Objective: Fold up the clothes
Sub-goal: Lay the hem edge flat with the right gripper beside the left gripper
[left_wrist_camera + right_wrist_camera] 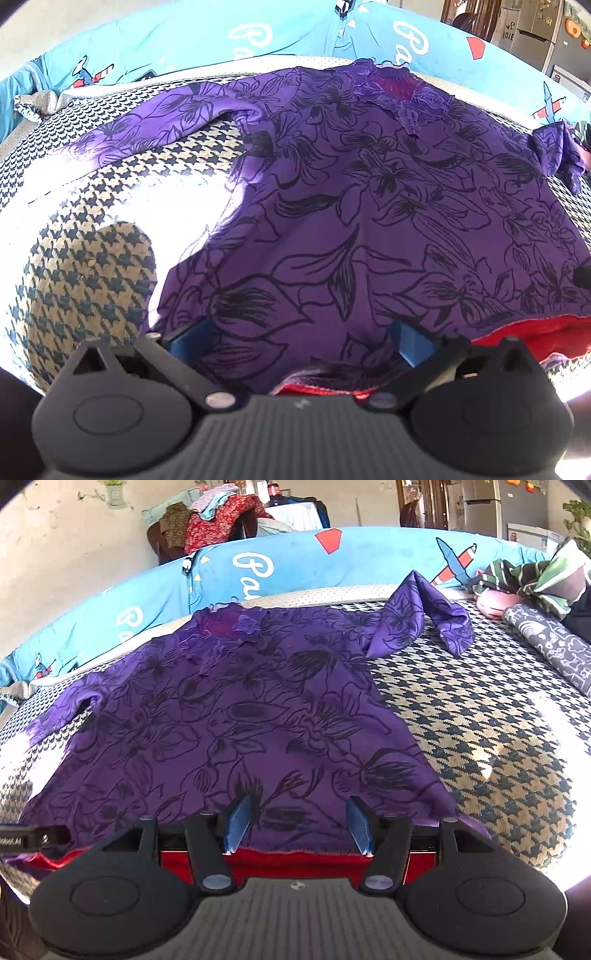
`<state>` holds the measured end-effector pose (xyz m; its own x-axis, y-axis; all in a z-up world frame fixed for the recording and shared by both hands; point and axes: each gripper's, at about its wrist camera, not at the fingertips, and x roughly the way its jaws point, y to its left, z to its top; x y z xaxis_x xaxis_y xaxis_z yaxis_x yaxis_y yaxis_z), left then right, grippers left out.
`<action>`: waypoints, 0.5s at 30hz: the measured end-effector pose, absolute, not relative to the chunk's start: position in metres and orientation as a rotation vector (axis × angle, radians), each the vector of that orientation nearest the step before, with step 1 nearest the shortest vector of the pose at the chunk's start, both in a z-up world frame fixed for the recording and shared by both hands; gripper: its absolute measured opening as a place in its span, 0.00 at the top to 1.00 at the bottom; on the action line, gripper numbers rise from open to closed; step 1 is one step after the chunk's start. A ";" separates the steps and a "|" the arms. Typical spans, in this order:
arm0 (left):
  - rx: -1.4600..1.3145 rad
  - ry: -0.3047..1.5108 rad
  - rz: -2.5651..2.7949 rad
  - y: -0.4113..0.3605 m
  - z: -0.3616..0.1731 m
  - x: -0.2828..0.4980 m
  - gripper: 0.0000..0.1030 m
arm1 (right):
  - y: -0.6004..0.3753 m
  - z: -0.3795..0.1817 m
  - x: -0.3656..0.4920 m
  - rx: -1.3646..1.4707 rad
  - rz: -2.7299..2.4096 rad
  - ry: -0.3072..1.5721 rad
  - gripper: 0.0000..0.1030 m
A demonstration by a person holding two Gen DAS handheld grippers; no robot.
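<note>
Purple top's hem [295, 843] between parted right tongs [298, 825]

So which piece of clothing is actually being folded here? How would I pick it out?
Look at the black-and-cream houndstooth cover in front of the long blue cushion. Spread flat across it is the purple top, its near hem at both grippers. It alone has black line-drawn flowers and a red lining; the striped green garment lies bunched far right.

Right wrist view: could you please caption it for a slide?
Right gripper open at the near hem of a purple floral garment spread on a houndstooth cover.
</note>
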<state>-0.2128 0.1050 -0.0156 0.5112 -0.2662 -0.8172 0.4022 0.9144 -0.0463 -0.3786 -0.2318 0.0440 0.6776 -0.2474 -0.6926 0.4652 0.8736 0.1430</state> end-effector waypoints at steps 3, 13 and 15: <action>0.190 0.957 -0.411 0.098 -0.018 -0.215 0.00 | -0.246 0.039 -0.369 0.352 -0.413 0.781 0.45; 0.239 0.982 -0.445 0.093 -0.020 -0.223 0.00 | -0.233 0.030 -0.396 0.389 -0.276 0.928 0.43; 0.235 0.993 -0.459 0.095 -0.020 -0.224 0.00 | -0.227 0.028 -0.405 0.381 -0.244 0.950 0.43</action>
